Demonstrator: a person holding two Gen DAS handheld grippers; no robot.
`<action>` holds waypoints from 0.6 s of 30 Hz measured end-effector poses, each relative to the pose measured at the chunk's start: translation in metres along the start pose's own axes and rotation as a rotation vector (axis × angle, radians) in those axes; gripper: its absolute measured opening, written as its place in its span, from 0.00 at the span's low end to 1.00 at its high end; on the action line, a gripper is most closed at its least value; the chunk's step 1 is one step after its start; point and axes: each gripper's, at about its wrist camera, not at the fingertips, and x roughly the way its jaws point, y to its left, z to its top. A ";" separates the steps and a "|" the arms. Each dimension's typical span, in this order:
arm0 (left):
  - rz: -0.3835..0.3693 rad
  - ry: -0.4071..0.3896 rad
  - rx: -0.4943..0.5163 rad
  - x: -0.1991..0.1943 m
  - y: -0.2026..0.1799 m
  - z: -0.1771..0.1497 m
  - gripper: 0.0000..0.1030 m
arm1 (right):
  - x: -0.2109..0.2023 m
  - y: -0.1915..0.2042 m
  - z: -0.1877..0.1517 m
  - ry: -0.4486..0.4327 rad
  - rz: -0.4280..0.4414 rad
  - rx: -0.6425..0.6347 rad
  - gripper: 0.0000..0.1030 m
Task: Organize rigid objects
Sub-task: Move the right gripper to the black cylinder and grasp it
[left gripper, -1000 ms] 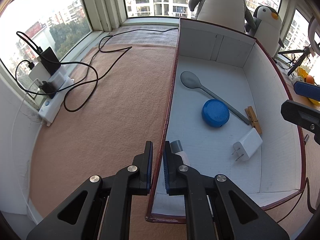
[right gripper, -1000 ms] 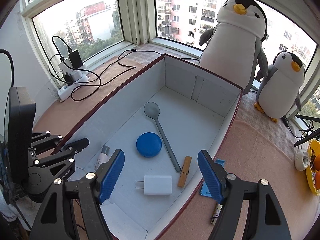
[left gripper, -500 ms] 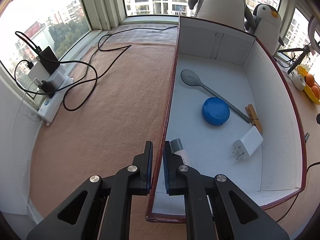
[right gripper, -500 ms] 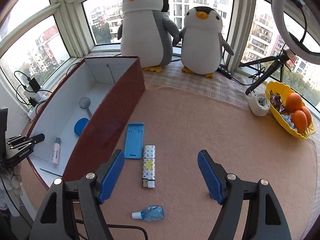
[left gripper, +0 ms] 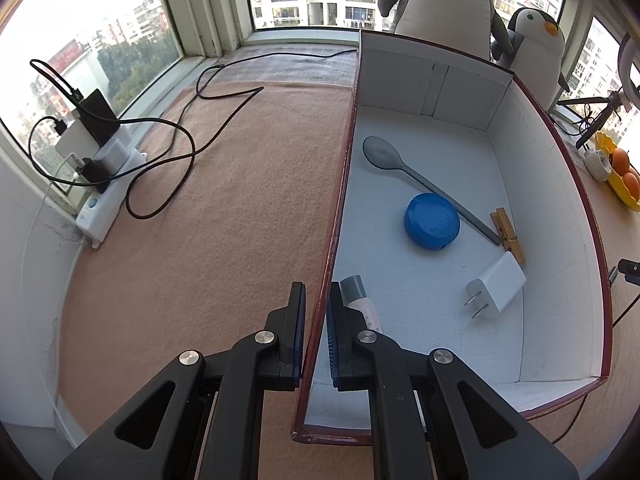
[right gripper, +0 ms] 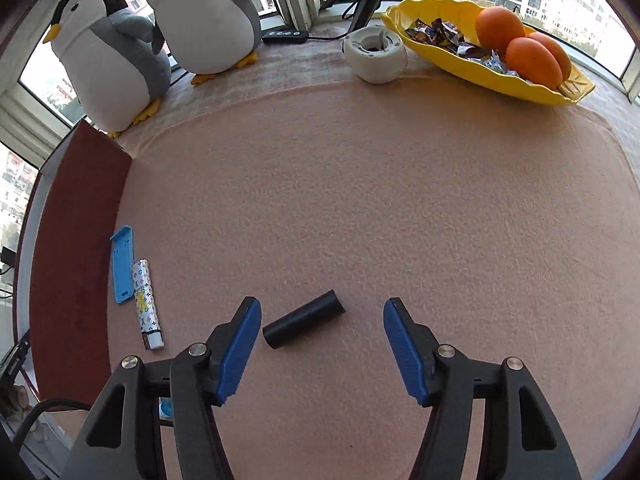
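While the left tool [left gripper: 316, 336] is pinching the box [left gripper: 340, 200] wall to steady it, the right tool [right gripper: 322, 354] is closing around the black tube [right gripper: 304, 324], at 12 o'clock from it, not touching yet.

Colours on a salmon-pink felt worktop [right gripper: 360, 200] and in a box [left gripper: 556, 152] with white inside and dark red outside.

In the box: grey spoon [left gripper: 384, 154], blue round lid [left gripper: 432, 220], white plug [left gripper: 496, 284], tan wooden clothespin [left gripper: 507, 234]. On the felt: black cylinder [right gripper: 304, 324], light blue case [right gripper: 122, 264], white monogram-patterned tube [right gripper: 146, 304], yellow tray [right gripper: 480, 72] of oranges [right gripper: 532, 62].
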 end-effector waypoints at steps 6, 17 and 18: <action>-0.014 0.012 -0.004 0.001 -0.001 -0.002 0.15 | 0.016 -0.002 -0.001 0.057 0.014 0.033 0.53; -0.015 0.009 -0.005 0.001 -0.002 -0.003 0.15 | 0.030 0.016 0.000 0.074 -0.059 -0.044 0.18; -0.015 0.009 -0.006 0.001 -0.002 -0.002 0.15 | 0.031 0.018 0.000 0.072 -0.070 -0.065 0.14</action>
